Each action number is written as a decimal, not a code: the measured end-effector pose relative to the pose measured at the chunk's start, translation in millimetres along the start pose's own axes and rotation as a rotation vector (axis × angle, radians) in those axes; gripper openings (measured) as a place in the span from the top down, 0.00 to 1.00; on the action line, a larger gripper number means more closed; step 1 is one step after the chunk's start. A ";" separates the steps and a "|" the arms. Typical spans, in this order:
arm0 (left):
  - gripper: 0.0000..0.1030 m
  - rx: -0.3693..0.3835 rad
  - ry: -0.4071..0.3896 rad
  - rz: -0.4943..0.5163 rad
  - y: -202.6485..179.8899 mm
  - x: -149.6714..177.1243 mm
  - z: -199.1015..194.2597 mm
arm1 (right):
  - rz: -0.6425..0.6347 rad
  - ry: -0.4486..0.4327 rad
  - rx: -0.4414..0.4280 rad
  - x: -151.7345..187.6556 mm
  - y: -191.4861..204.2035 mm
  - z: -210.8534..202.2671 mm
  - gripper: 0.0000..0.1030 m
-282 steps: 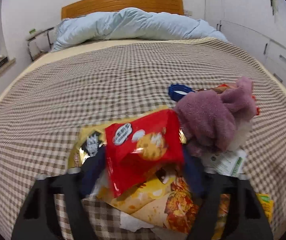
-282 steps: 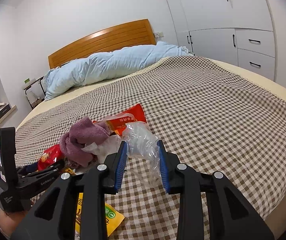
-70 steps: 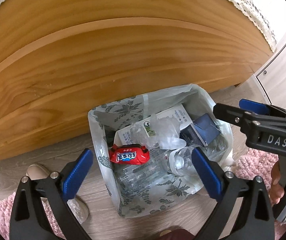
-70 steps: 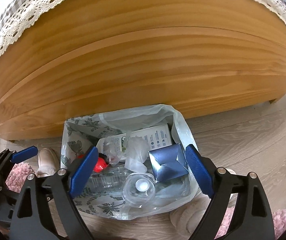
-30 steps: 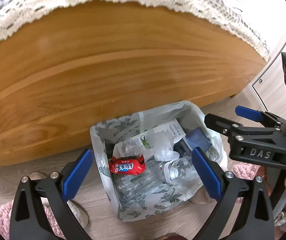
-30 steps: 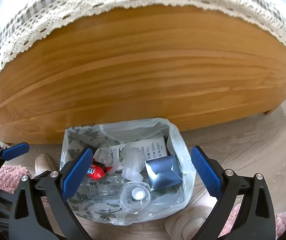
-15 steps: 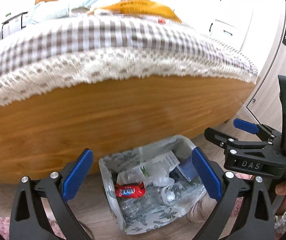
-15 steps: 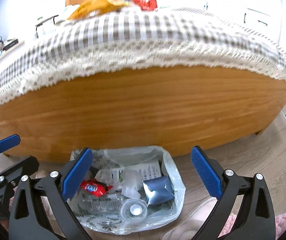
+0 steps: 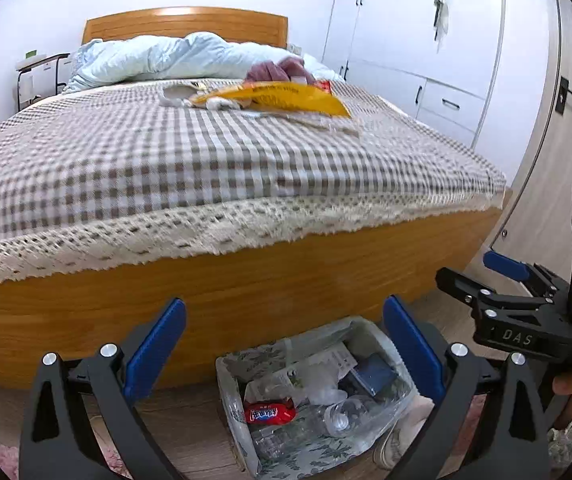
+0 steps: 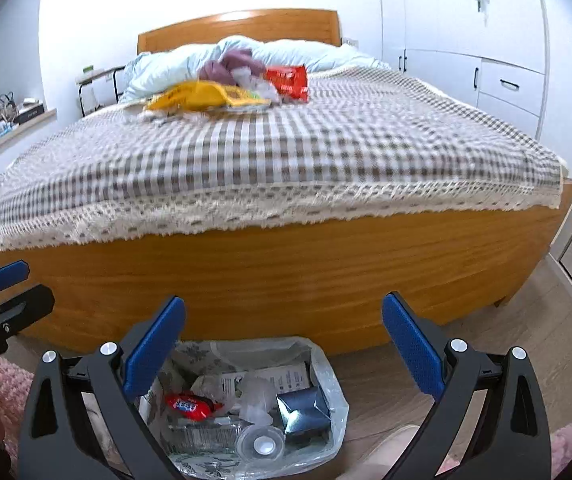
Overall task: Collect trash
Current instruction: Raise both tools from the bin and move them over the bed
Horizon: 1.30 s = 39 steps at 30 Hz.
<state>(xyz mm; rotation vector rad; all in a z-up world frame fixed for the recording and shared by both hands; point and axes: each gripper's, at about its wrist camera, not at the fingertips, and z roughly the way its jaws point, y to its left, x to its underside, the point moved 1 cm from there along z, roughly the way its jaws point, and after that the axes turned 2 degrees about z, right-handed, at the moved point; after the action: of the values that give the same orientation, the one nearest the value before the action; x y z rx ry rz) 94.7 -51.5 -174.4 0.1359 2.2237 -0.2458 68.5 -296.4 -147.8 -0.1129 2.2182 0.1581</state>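
Left gripper (image 9: 284,354) and right gripper (image 10: 284,354): both spread wide, holding nothing, above the trash bag (image 10: 328,364). Remaining litter, led by a yellow snack bag (image 9: 282,96) lying crosswise, sits on the bed (image 9: 206,168) at 12 o'clock. Neither hand is clearly nearer.

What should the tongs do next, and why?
Probably reach up to the bed and pick another piece from the pile, maybe the yellow snack bag. Both the left tongs and the right tongs are open and empty above the trash bag, while wrappers, like the red wrapper, lie on the bedspread.
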 end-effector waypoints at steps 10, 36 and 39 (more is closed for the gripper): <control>0.07 -0.002 -0.077 -0.012 6.7 -28.1 -22.4 | 0.023 -0.094 0.002 -20.4 -7.0 -19.5 0.08; 0.07 -0.059 -0.368 0.032 29.1 -163.0 -35.3 | -0.016 -0.379 -0.080 -138.0 1.1 -16.3 0.08; 0.07 -0.060 -0.387 0.040 32.5 -180.6 -29.8 | -0.017 -0.400 -0.096 -153.6 4.6 -10.8 0.08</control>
<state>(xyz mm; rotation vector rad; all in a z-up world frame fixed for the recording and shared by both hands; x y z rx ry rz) 189.0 -15.3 -18.4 0.0915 1.8394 -0.1668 152.5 -289.7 -18.8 -0.1401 1.8110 0.2543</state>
